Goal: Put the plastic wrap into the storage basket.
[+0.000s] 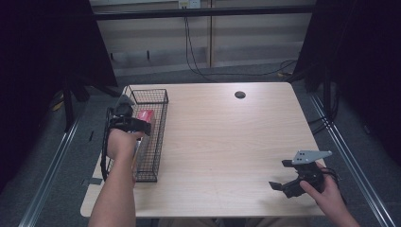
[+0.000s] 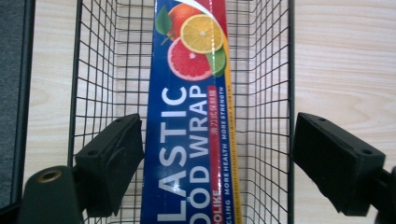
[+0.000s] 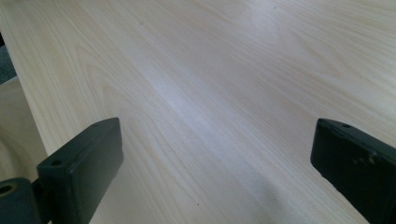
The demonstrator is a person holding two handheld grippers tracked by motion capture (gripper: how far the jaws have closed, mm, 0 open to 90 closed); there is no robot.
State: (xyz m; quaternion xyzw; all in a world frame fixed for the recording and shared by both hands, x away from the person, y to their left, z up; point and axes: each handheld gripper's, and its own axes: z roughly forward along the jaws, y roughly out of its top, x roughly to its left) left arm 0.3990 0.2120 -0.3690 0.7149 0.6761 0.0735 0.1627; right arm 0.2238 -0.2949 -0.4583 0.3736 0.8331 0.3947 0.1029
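At the table's left edge, a long black wire-mesh basket holds a blue cardboard box of plastic food wrap printed with citrus slices, lying lengthwise on the basket floor. The left gripper hangs over it, jaws spread apart, the left pad perhaps grazing the box. Far right, the right gripper rests wide open above the bare pale wooden table.

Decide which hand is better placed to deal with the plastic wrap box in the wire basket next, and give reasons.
Left. The left tool hangs open directly over the plastic wrap box inside the wire basket. The right tool sits open across the table.
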